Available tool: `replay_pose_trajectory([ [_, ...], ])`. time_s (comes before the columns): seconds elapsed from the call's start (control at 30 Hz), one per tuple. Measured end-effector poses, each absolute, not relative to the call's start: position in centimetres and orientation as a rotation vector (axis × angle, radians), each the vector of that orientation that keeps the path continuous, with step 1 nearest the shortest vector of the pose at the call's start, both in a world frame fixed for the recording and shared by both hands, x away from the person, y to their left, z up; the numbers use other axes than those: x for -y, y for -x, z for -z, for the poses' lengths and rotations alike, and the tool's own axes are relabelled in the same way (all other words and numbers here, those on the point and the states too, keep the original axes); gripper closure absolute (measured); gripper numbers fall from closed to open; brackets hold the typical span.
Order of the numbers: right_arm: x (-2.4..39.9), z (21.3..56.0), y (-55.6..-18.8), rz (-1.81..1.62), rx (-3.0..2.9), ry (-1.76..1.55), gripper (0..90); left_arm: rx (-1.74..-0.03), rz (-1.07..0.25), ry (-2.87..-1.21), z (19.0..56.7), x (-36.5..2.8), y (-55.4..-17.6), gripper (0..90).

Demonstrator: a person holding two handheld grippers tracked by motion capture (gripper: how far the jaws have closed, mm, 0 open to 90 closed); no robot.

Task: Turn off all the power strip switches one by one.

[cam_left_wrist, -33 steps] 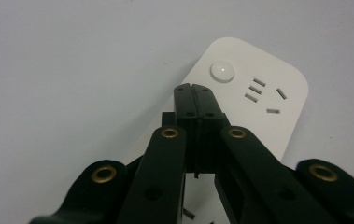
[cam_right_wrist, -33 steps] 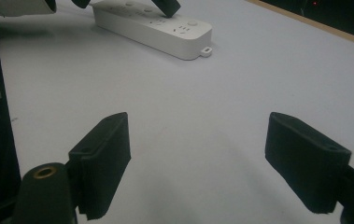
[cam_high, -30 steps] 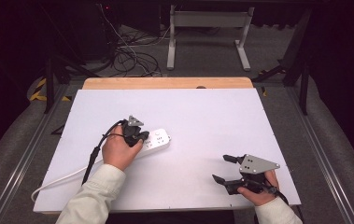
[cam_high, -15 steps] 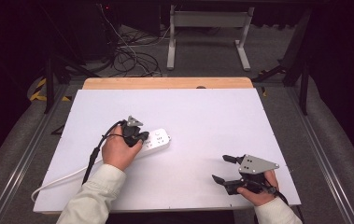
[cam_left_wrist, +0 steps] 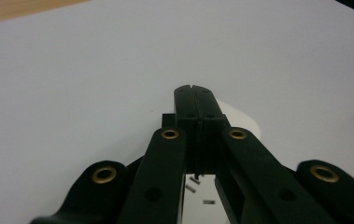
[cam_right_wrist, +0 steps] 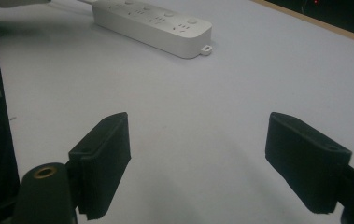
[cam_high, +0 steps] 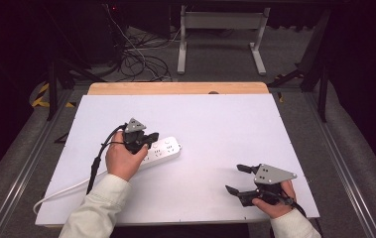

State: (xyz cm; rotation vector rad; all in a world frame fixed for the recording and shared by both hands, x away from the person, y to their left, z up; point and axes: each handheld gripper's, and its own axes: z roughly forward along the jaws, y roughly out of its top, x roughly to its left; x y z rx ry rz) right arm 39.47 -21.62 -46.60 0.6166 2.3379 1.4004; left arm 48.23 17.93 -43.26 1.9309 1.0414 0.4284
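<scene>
high view: left hand-held gripper (cam_high: 143, 140) fully closed, empty, over power strip (cam_high: 168, 148).

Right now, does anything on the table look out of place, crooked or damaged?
Nothing stands out. The white power strip lies flat and intact on the white table, slightly angled. The left gripper sits shut over it; the right gripper rests open nearby.

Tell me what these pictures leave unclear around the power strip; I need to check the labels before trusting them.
- Power strip, high view: its near end is hidden under the left tool and hand.
- Whether the shut tool touches the strip: the left gripper view is blocked by its own jaws.
- Socket markings: too small.
- White cable: cut off at the table edge.
</scene>
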Motion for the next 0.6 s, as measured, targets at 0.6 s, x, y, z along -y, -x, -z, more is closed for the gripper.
replay_pose_trajectory([
  [0.6, 21.6, 46.6, -39.4, -1.404, -2.334, -0.616, 23.3, -1.0, -0.42, -1.957, 43.3, -16.4, -48.9, 90.0],
])
